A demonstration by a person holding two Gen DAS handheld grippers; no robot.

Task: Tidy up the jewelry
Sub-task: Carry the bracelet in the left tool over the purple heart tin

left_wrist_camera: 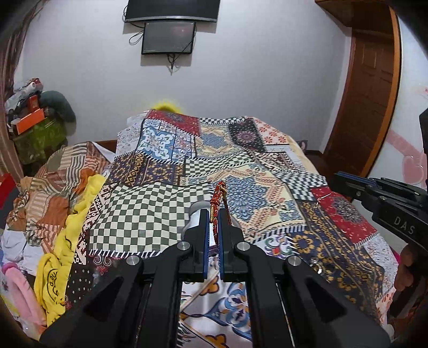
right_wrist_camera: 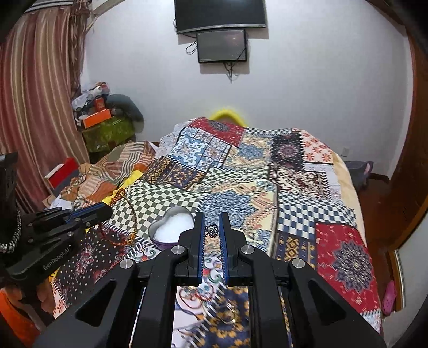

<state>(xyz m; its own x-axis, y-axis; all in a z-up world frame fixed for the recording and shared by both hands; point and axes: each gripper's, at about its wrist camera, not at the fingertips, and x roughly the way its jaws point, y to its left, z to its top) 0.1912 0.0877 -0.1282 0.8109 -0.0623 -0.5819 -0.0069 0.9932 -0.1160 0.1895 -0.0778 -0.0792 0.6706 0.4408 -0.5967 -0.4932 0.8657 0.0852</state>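
2 grippers over the quilt (right_wrist_camera: 307,187): left gripper (left_wrist_camera: 213,214) clamped on 1 red/gold necklace (left_wrist_camera: 218,195), right gripper (right_wrist_camera: 211,222) nearly closed w/ 1 dark chain (right_wrist_camera: 211,230) pinched at the tips. 1 heart tin (right_wrist_camera: 171,227) sits just left of the right one, 1 ring (right_wrist_camera: 231,317) on the quilt below it.

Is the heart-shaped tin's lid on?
No: the heart-shaped tin sits open on the bedspread, its white padding exposed.

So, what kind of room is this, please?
Most likely a bedroom: a bed under a colourful patchwork-print bedspread, a black wall-mounted television, and brown striped curtains.
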